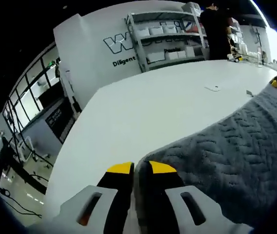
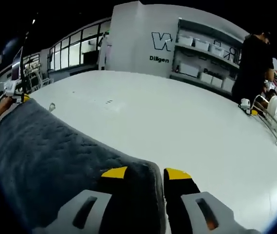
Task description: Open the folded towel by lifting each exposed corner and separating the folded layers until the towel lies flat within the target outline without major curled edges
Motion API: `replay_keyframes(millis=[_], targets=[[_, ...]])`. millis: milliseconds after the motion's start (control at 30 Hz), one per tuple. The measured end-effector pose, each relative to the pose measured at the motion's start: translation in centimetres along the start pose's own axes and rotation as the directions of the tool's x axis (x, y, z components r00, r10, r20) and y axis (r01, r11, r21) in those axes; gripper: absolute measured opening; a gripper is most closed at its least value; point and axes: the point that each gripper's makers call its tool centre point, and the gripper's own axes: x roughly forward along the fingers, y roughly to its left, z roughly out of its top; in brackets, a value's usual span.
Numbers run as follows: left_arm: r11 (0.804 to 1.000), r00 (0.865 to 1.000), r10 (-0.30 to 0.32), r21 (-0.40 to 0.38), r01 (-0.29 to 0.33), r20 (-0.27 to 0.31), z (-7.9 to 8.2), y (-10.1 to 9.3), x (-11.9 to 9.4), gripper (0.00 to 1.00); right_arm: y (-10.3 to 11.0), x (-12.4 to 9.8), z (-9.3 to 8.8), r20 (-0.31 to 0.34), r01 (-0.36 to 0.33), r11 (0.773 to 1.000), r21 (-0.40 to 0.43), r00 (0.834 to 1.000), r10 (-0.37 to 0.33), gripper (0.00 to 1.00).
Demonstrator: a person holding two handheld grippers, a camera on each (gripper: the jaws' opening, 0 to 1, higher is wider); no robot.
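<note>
So basically each gripper has one end of the grey towel [image 1: 235,146] and the cloth runs between them across the white table [image 1: 143,107].

In the left gripper view, the left gripper [image 1: 141,168] has its yellow-tipped jaws pressed nearly together, with the near corner of the towel coming in right at the tips. I think it's pinching that corner, though the bit between the pads is too thin to be sure of. From there the towel stretches away to the right and up, toward a small yellow-tipped thing at the far edge, which looks like the other gripper.

In the right gripper view, the right gripper [image 2: 145,173] is a bit more spread, and a rounded corner of the towel [image 2: 55,161] sits plainly between the jaws, so that one's clamped on cloth. Here the towel runs off to the left.

So the long axis of the towel goes gripper to gripper, neither one nearer. My guess is the next move depends on pulling the two corners apart along that line, evenly, so the layers open without skewing.
</note>
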Motion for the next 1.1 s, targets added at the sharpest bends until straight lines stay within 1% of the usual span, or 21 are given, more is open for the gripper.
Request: replay_keyframes(millis=[67, 133, 233, 267, 333, 400, 433, 467, 500, 533, 600, 633, 667, 700, 767, 833, 900, 967, 1000, 1067, 1100], targets=[[0.998, 0.999, -0.025, -0.049, 0.026, 0.036, 0.6, -0.1, -0.6, 0.31, 0.0, -0.7, 0.3, 0.003, 0.01, 1.0, -0.002, 1.0, -0.01, 0.33], [0.993, 0.995, -0.066, -0.098, 0.073, 0.069, 1.4, -0.2, -1.7, 0.35, 0.0, -1.8, 0.7, -0.007, 0.027, 1.0, 0.001, 1.0, -0.027, 0.37], [0.991, 0.993, -0.072, -0.104, 0.082, 0.092, 2.0, 0.0, -3.4, 0.43, 0.2, -3.6, 1.3, -0.018, 0.042, 0.999, -0.014, 0.999, -0.042, 0.45], [0.99, 0.992, -0.079, -0.112, 0.09, 0.099, 2.2, 0.0, -4.0, 0.48, 0.4, -4.1, 1.6, -0.017, 0.038, 0.999, -0.015, 0.999, -0.039, 0.47], [0.98, 0.988, -0.116, -0.15, 0.131, 0.106, 2.3, -1.0, -5.6, 0.58, 1.0, -5.2, 2.2, -0.008, 0.02, 1.0, -0.005, 1.0, -0.02, 0.51], [0.973, 0.982, -0.151, -0.157, 0.168, 0.116, 2.6, -2.0, -6.8, 0.65, 1.9, -6.3, 2.6, 0.003, -0.001, 1.0, 0.002, 1.0, 0.001, 0.54], [0.969, 0.976, -0.173, -0.154, 0.192, 0.131, 2.9, -2.5, -7.3, 0.67, 2.4, -6.7, 2.8, 0.006, -0.011, 1.0, 0.004, 1.0, 0.011, 0.57], [0.966, 0.971, -0.187, -0.148, 0.21, 0.151, 3.4, -3.0, -7.8, 0.67, 2.9, -7.3, 2.9, 0.01, -0.021, 1.0, 0.009, 1.0, 0.021, 0.62], [0.961, 0.96, -0.212, -0.137, 0.239, 0.183, 4.0, -3.8, -8.6, 0.67, 3.5, -7.8, 3.1, 0.013, -0.027, 1.0, 0.011, 1.0, 0.027, 0.68], [0.955, 0.952, -0.233, -0.138, 0.263, 0.197, 4.3, -4.5, -9.1, 0.67, 4.1, -8.2, 3.2, 0.009, -0.036, 0.999, 0.003, 0.999, 0.036, 0.75], [0.943, 0.94, -0.269, -0.142, 0.301, 0.21, 4.7, -5.9, -10.1, 0.71, 5.3, -9.2, 3.4, 0.019, -0.058, 0.998, 0.004, 0.998, 0.058, 0.82], [0.936, 0.933, -0.292, -0.137, 0.324, 0.21, 4.7, -6.8, -10.7, 0.74, 6.2, -9.9, 3.6, 0.037, -0.076, 0.997, -0.001, 0.996, 0.076, 0.83], [0.936, 0.932, -0.291, -0.138, 0.324, 0.215, 4.9, -7.4, -11.2, 0.81, 6.9, -10.4, 3.7, 0.048, -0.09, 0.996, -0.01, 0.995, 0.09, 0.83], [0.932, 0.925, -0.308, -0.126, 0.341, 0.224, 5.0, -8.3, -11.8, 0.86, 7.3, -10.8, 3.7, 0.052, -0.097, 0.995, -0.016, 0.994, 0.098, 0.84], [0.925, 0.914, -0.332, -0.108, 0.364, 0.234, 5.1, -10.1, -12.9, 0.9, 8.2, -11.5, 3.7, 0.062, -0.113, 0.993, -0.028, 0.992, 0.114, 0.87], [0.909, 0.899, -0.371, -0.106, 0.403, 0.233, 5.1, -12.0, -14.3, 0.93, 8.9, -12.2, 3.7, 0.07, -0.125, 0.992, -0.035, 0.989, 0.128, 0.89], [0.893, 0.88, -0.406, -0.096, 0.439, 0.248, 5.7, -13.1, -15.1, 0.97, 9.8, -13.1, 3.6, 0.079, -0.139, 0.989, -0.05, 0.987, 0.143, 0.92], [0.885, 0.867, -0.423, -0.088, 0.458, 0.262, 5.8, -14.2, -16.2, 0.99, 10.4, -13.8, 3.6, 0.088, -0.144, 0.988, -0.047, 0.985, 0.148, 0.96], [0.884, 0.866, -0.423, -0.089, 0.459, 0.268, 5.9, -14.5, -16.5, 0.99, 10.7, -14.1, 3.6, 0.09, -0.145, 0.988, -0.049, 0.985, 0.149, 1.0], [0.881, 0.853, -0.417, -0.092, 0.464, 0.312, 6.5, -15.2, -17.4, 0.99, 11.8, -14.9, 3.7, 0.113, -0.172, 0.984, -0.04, 0.978, 0.175, 0.99], [0.876, 0.84, -0.42, -0.087, 0.474, 0.342, 7.1, -15.7, -17.8, 0.99, 12.3, -15.2, 3.8, 0.128, -0.185, 0.982, -0.037, 0.974, 0.188, 0.99]])
